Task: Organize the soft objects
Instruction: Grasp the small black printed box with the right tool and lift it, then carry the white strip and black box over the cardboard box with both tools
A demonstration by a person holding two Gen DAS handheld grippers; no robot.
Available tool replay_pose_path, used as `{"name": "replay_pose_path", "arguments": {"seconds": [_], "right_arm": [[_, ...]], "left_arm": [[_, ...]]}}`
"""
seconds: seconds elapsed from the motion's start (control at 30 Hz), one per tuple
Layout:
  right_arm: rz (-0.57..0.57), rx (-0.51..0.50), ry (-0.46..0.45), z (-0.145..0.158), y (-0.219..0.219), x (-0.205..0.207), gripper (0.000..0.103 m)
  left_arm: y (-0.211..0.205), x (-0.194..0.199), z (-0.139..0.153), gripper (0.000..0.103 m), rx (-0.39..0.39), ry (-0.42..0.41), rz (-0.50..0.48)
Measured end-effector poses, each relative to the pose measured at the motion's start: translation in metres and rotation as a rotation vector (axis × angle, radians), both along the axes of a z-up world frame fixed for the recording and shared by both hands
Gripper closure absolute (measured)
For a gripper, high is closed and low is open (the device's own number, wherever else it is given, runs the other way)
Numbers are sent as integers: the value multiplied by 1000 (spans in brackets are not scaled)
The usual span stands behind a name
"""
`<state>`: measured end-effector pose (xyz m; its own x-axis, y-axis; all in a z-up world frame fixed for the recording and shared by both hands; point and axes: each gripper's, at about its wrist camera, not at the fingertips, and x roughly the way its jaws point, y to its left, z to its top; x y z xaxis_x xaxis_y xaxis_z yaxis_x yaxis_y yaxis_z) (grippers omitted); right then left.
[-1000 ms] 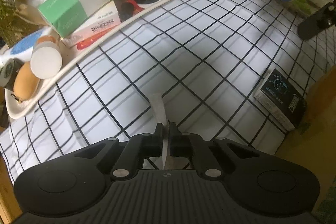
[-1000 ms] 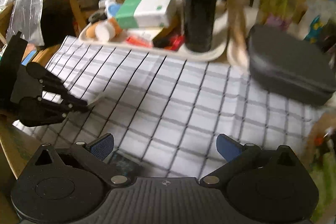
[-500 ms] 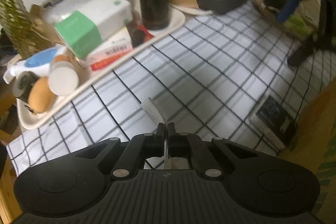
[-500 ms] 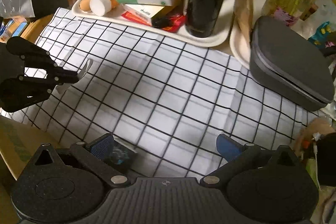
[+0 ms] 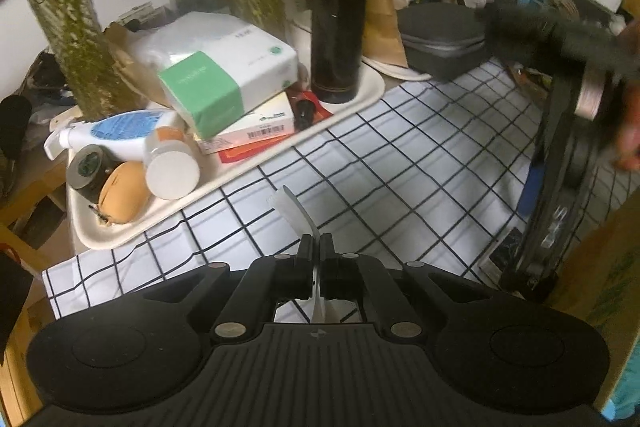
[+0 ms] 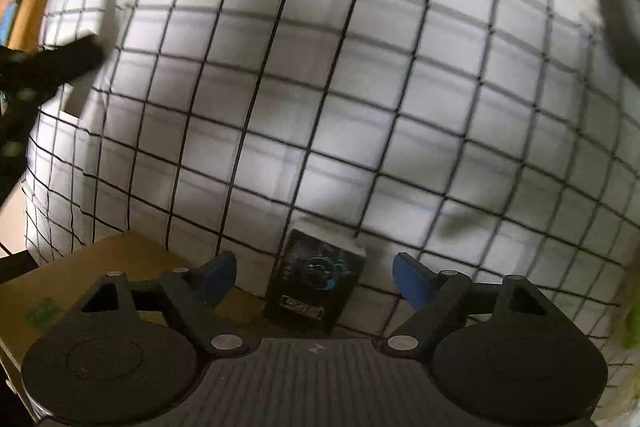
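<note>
While left gripper [image 5: 316, 247] is pinching the limp, light cloth [image 5: 400, 163] by its lower-centre edge, right gripper [image 6: 314, 273], spread, has just been closing around the stiff box [image 6: 314, 285].

The checked cloth [image 5: 420, 163] is thin white woven fabric with black grid lines, matt and softly creased. Just behind it, the cream tray [image 5: 224, 183] looks like smooth matt plastic. On that tray, the black flask [image 5: 340, 11] shines glossy. The tissue pack [image 5: 228, 79] wears slick plastic wrap.
</note>
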<state>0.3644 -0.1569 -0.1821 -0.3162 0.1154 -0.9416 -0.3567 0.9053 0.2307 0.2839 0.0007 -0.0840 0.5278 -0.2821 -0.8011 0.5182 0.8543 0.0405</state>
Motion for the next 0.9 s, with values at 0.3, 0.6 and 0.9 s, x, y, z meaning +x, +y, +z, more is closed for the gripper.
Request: {"name": "replay_pose_path", "arguments": {"seconds": [0.3, 0.6, 0.9], "right_arm": [[27, -147, 120, -45, 12, -2, 33], [-23, -65, -17, -12, -3, -5, 48], [-67, -24, -349, 52, -34, -25, 48]], "left_arm": [[4, -3, 4, 100, -4, -13, 9], [4, -7, 11, 100, -31, -21, 20], [10, -14, 24, 100, -62, -51, 71]]}}
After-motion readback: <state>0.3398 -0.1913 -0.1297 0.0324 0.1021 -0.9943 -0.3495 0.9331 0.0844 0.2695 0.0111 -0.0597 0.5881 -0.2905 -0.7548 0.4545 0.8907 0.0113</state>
